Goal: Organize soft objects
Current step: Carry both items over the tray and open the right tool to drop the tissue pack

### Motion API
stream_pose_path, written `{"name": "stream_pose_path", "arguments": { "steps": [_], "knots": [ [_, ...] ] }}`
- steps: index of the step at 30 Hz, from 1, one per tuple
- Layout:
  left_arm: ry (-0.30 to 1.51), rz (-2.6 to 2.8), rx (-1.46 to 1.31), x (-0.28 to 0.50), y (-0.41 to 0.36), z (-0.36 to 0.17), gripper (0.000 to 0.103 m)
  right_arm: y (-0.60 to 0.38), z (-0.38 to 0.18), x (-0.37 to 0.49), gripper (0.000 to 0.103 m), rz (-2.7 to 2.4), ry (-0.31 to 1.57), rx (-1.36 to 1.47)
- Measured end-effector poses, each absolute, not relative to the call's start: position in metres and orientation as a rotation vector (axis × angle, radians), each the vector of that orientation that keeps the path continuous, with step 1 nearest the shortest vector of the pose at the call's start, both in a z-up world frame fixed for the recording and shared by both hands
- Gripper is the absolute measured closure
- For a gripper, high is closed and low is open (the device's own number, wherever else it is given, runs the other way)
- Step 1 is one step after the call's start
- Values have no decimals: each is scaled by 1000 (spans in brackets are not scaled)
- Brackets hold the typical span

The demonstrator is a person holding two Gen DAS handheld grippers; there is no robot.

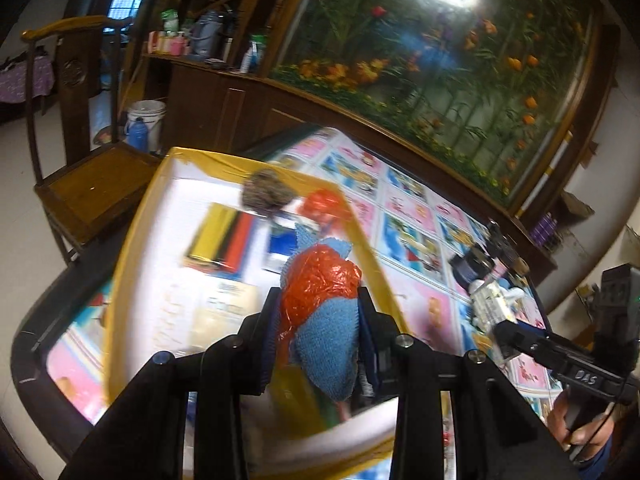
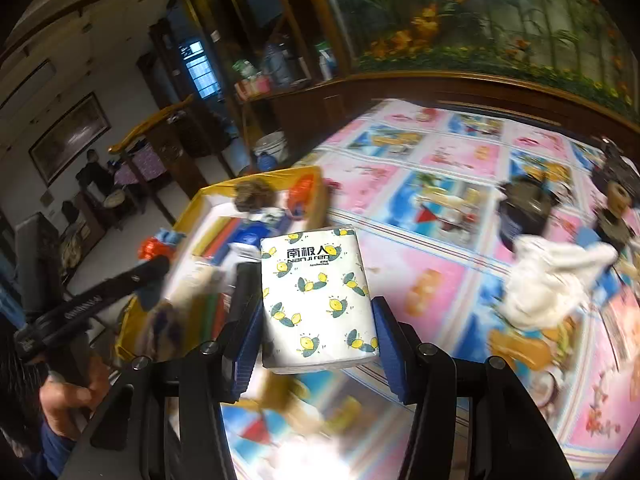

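Observation:
My left gripper [image 1: 318, 312] is shut on a blue cloth [image 1: 330, 344] bundled with an orange plastic bag [image 1: 320, 284], held above the yellow-rimmed cardboard box [image 1: 132, 240]. My right gripper [image 2: 316, 320] is shut on a white tissue pack with a lemon print [image 2: 316, 300], held above the table just right of the box [image 2: 208, 192]. The left gripper also shows in the right wrist view [image 2: 156, 268], and the right gripper shows in the left wrist view [image 1: 504, 332]. A white cloth [image 2: 548, 284] lies on the table at the right.
The box holds a brown fuzzy ball [image 1: 266, 192], another orange bag [image 1: 326, 204] and coloured printed sheets [image 1: 224, 240]. Dark small objects [image 2: 528, 204] sit on the patterned tablecloth [image 2: 440, 184] at the right. A wooden chair [image 1: 80, 184] stands left of the table.

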State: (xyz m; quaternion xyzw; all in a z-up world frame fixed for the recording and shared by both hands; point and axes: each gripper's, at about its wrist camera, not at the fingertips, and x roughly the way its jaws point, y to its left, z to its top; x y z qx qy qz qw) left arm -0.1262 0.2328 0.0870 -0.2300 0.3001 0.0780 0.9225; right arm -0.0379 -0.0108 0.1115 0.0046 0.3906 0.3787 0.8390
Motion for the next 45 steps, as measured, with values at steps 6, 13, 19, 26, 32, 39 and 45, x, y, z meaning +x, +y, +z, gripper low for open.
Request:
{"name": "stream_pose_path", "arguments": {
  "steps": [6, 13, 19, 26, 32, 39, 45],
  "knots": [
    [649, 226, -507, -124, 272, 72, 69, 68, 128, -33, 45, 888, 840, -73],
    [730, 238, -573, -113, 303, 54, 69, 155, 125, 2, 45, 951, 929, -96],
    [774, 238, -576, -109, 309, 49, 69, 234, 104, 29, 45, 972, 995, -141],
    [780, 260, -564, -111, 312, 48, 68, 295, 79, 49, 44, 923, 996, -223],
    [776, 253, -566, -111, 313, 48, 68, 307, 70, 55, 44, 911, 996, -242],
    [771, 250, -564, -112, 311, 49, 63, 301, 82, 47, 30, 951, 956, -260],
    [762, 248, -567, -112, 307, 52, 56, 271, 116, 27, 9, 953, 801, -268]
  ]
}}
